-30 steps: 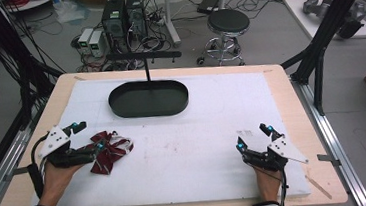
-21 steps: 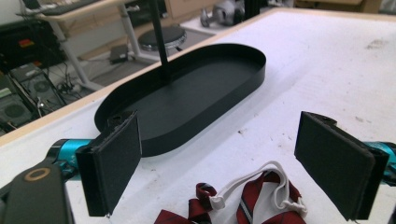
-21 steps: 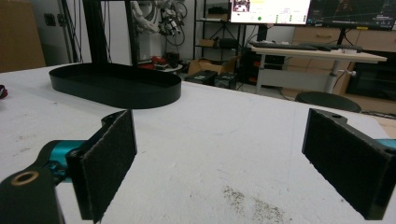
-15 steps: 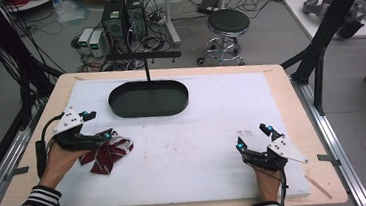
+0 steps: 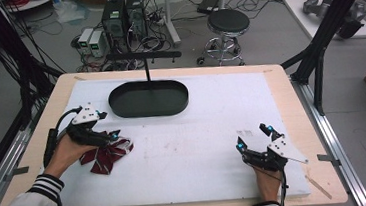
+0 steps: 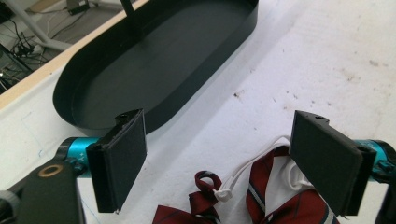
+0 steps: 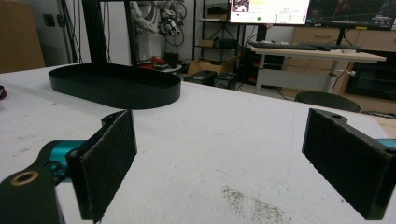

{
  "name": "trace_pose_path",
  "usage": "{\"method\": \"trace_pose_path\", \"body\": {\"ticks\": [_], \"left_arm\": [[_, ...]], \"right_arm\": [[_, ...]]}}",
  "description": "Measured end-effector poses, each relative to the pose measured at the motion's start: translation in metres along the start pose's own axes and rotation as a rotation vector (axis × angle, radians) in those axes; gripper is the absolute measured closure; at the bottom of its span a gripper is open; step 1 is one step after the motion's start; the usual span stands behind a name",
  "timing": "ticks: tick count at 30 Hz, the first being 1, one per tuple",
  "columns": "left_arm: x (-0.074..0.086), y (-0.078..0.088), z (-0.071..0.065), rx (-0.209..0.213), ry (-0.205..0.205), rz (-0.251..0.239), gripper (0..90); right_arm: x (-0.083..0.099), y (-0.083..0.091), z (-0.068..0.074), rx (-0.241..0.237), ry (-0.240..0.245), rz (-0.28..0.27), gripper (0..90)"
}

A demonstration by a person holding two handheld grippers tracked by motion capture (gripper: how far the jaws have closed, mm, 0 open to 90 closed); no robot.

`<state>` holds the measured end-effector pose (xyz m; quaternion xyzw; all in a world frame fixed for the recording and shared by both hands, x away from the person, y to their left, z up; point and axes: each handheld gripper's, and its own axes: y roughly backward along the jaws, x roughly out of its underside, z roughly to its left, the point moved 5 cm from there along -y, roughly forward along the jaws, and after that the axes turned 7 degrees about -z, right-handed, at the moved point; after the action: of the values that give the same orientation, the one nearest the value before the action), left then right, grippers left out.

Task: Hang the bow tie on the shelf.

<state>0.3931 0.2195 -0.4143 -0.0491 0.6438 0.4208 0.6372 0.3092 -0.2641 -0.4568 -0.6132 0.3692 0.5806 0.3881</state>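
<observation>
Over the table's left side, the left gripper [image 5: 103, 125] hangs with jaws spread wide above a crumpled maroon striped tie [image 5: 106, 154], its white elastic loop [image 6: 243, 171] lying between them. Likely a pick-up is starting; next comes lowering and closing on the cloth. Beyond sits the black oval tray [image 5: 148, 98]. The right gripper [image 5: 255, 138] rests low, jaws apart, empty.

Wide bare stretch of white foam mat [image 5: 195, 152] between the two grippers, nothing standing on it. At the far middle, shallow black oval metal tray [image 5: 148, 99] with a thin upright black post [image 5: 147, 72] blocks passage. Crumpled dark red striped cloth tie [image 5: 106, 152] lies near left, just short of the tray.
</observation>
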Motion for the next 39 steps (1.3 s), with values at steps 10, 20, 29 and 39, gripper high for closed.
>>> {"method": "trace_pose_path", "body": {"ticks": [10,20,29,39], "left_arm": [[0.004,-0.011,0.0,0.061,-0.022,0.09,25.9],[0.01,-0.022,-0.005,0.127,-0.072,0.214,27.6],[0.011,-0.029,-0.003,0.165,-0.116,0.302,37.0],[0.018,-0.035,-0.003,0.205,-0.141,0.401,45.2]], "right_arm": [[0.0,0.0,0.0,0.001,0.004,-0.001,9.1],[0.0,0.0,0.0,0.001,-0.002,-0.002,9.1],[0.0,0.0,0.0,0.002,-0.001,-0.002,9.1],[0.0,0.0,-0.001,0.005,-0.008,-0.005,9.1]]}}
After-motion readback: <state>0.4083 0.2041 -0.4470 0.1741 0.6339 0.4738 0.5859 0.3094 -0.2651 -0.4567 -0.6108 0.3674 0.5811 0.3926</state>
